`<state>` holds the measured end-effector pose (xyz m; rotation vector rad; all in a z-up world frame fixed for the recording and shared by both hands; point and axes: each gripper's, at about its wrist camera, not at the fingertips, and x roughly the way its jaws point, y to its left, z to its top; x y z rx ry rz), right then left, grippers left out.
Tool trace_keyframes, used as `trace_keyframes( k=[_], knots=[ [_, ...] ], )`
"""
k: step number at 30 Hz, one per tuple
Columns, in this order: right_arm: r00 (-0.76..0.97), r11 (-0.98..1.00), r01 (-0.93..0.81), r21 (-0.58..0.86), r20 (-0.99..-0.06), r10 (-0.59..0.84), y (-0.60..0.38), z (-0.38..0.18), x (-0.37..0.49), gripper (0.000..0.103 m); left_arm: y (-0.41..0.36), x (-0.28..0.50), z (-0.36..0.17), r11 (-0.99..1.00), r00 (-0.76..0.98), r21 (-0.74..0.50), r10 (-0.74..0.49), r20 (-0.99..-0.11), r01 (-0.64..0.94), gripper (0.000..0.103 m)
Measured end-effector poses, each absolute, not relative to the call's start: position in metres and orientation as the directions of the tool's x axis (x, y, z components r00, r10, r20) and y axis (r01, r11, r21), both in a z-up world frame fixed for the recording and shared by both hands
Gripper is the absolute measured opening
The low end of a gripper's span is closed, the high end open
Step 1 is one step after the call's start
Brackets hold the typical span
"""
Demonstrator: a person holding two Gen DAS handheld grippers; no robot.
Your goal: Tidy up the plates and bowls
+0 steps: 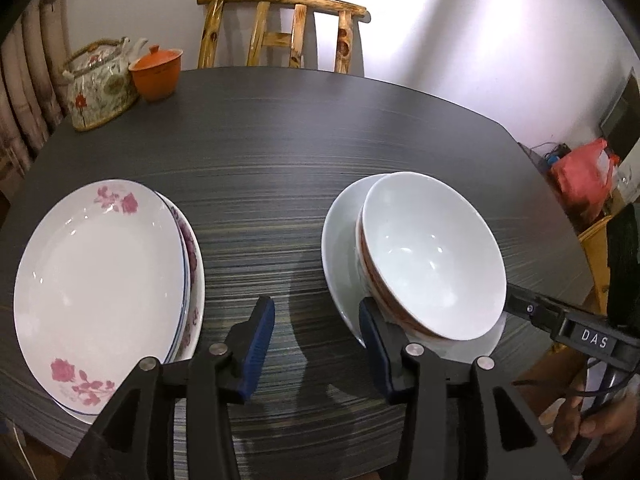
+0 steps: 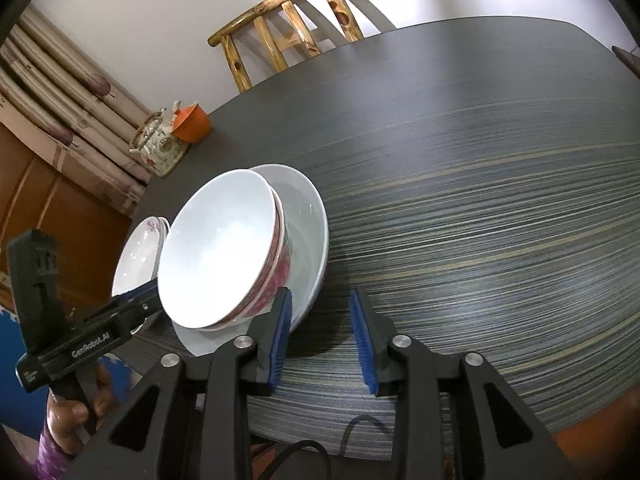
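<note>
A stack of flat plates with pink flowers (image 1: 100, 280) lies at the near left of the dark table (image 1: 280, 152). To the right, nested white bowls (image 1: 432, 256), the lower one flower-patterned (image 2: 280, 268), sit tilted on a plain white plate (image 1: 340, 248). My left gripper (image 1: 316, 320) is open over bare table between the two stacks, its right finger (image 1: 372, 336) beside the white plate's rim. My right gripper (image 2: 320, 320) is open and empty just right of that plate (image 2: 308, 216), its left finger (image 2: 280, 328) close to the rim. The flowered plates (image 2: 136, 256) show behind the bowls (image 2: 216, 256).
A flowered teapot (image 1: 100, 88) and an orange lidded cup (image 1: 156, 72) stand at the table's far left. Behind the table is a wooden chair (image 1: 280, 28). A red bag (image 1: 584, 176) lies off the right edge. A hand (image 2: 76, 412) holds the left gripper's handle.
</note>
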<state>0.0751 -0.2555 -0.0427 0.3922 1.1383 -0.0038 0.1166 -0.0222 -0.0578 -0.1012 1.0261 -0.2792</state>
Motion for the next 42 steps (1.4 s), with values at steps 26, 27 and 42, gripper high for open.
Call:
trace_keyframes(
  k=[26, 27, 42],
  knots=[
    [0.391, 0.938, 0.22, 0.268, -0.905, 0.167, -0.259, -0.067, 0.098, 0.044, -0.03, 0.125, -0.061, 0.977, 0.509, -0.119, -0.194, -0.838, 0.176, 0.056],
    [0.39, 0.939, 0.218, 0.266, -0.906, 0.166, -0.259, -0.067, 0.099, 0.044, -0.03, 0.126, -0.061, 0.978, 0.51, -0.114, -0.19, -0.839, 0.177, 0.056],
    [0.41, 0.939, 0.216, 0.267, -0.898, 0.161, -0.266, -0.073, 0.108, 0.044, -0.048, 0.135, -0.071, 0.982, 0.508, -0.019, -0.113, -0.854, 0.187, 0.057]
  ],
)
